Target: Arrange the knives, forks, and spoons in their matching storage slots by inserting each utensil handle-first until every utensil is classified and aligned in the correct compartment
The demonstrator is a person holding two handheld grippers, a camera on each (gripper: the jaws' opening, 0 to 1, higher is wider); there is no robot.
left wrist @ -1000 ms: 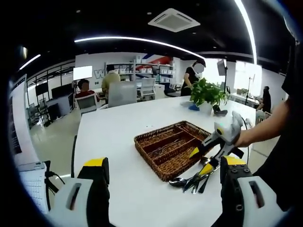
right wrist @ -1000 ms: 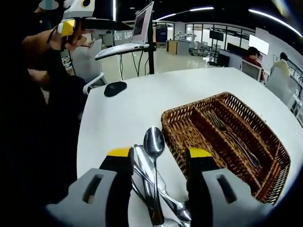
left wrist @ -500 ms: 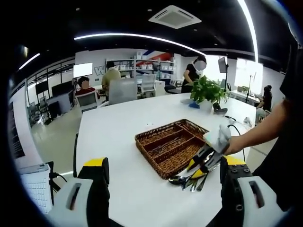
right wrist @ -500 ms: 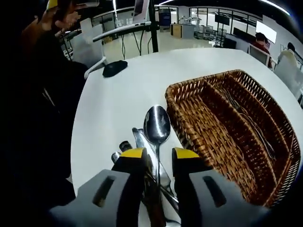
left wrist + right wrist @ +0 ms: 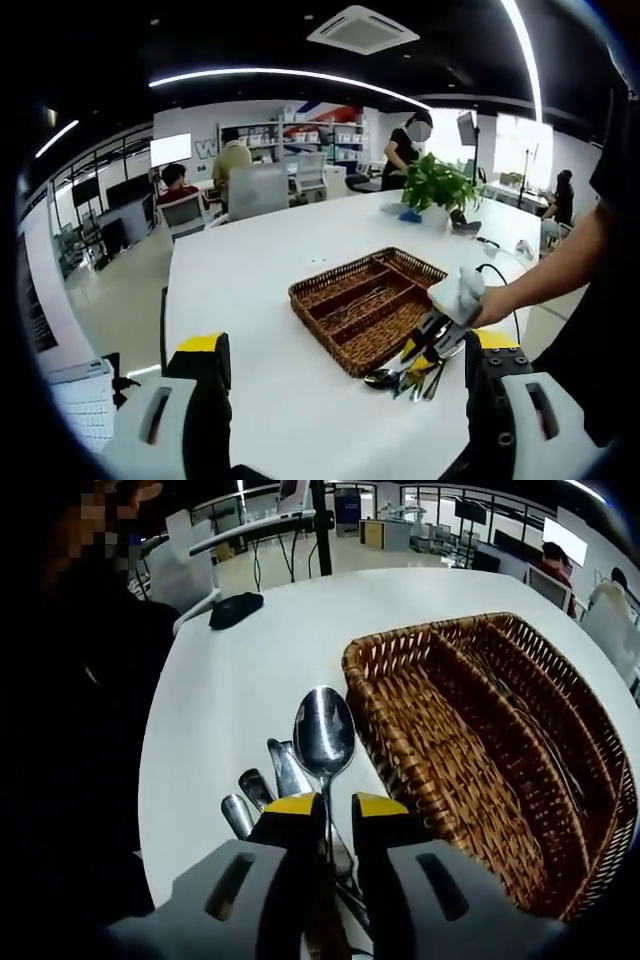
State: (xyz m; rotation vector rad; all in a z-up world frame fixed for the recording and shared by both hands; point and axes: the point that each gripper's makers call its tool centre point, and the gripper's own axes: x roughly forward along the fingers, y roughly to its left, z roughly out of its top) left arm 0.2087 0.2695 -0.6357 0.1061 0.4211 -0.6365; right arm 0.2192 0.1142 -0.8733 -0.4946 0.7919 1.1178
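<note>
**K:** Jaws on the right gripper [image 5: 335,805] are pinched in on the spoon [image 5: 323,734] handle, yellow tips nearly touching, low centre of the right gripper view. Bowl sticks out ahead of the tips, face up, lying on the white table [image 5: 240,690].

**M:** And the left?

**K:** Left gripper [image 5: 345,352] jaws spread wide, nothing between them, hanging above the table at the bottom of the left gripper view.

**M:** Where's the rest of the cutlery?

**K:** Loose pile [image 5: 262,785] just left of the spoon in the right gripper view: a few handle or blade ends fanned out under and beside it, touching each other. Can't sort knives from forks there. In the left gripper view the same pile [image 5: 412,376] sits lower right of centre, right at the tray's near corner, with the right gripper [image 5: 428,345] on it from the right, held by a hand [image 5: 487,305].

**M:** Tray?

**K:** Wicker tray [image 5: 385,695], long compartments side by side, fills the right half of the right gripper view. Spoon lies just beside its near left rim, apart from it. Forks [image 5: 530,735] already in one of the far compartments, lengthwise. Near compartment looks bare wicker. In the left gripper view the tray [image 5: 330,285] is mid-frame, cutlery [image 5: 352,305] visible in a middle slot.

**M:** Anything else on the table?

**K:** Black mouse [image 5: 236,609] upper left of the right gripper view, well apart from the pile. Potted plant [image 5: 437,190] at the far end, upper right of the left gripper view.
</note>
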